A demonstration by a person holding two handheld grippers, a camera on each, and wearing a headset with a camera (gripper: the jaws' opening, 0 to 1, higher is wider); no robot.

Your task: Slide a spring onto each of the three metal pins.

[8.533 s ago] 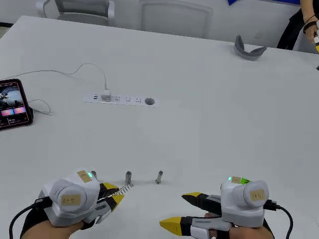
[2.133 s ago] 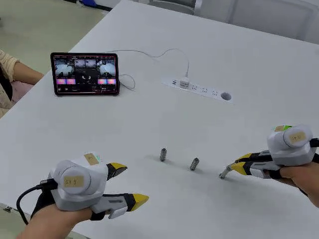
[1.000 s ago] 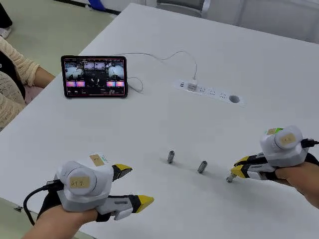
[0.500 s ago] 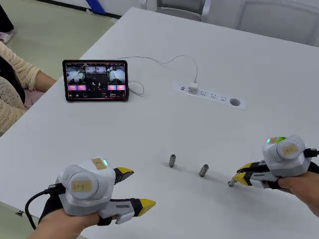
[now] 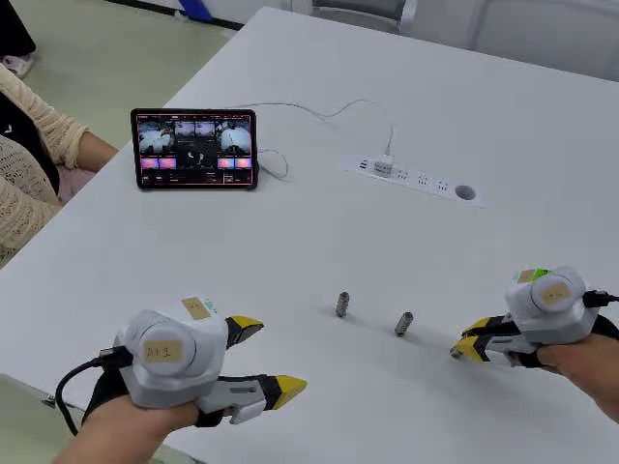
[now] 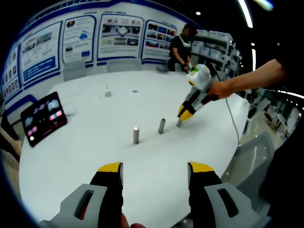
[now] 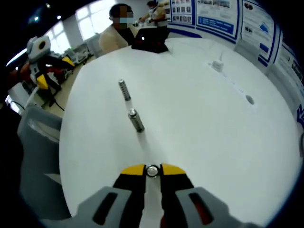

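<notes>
A person's sleeve (image 5: 27, 164) is cut off at the left edge of the white table (image 5: 290, 232), beside a propped tablet (image 5: 196, 148) whose screen is too small to read. The left gripper (image 5: 269, 356) hovers with its jaws spread wide, holding nothing. The left pin (image 5: 342, 304) and the middle pin (image 5: 403, 323) stand upright, each wearing a spring. The right gripper (image 5: 466, 345) pinches the 3rd pin (image 7: 152, 171). Its yellow tips hide the shaft, so I cannot tell if it carries a spring.
</notes>
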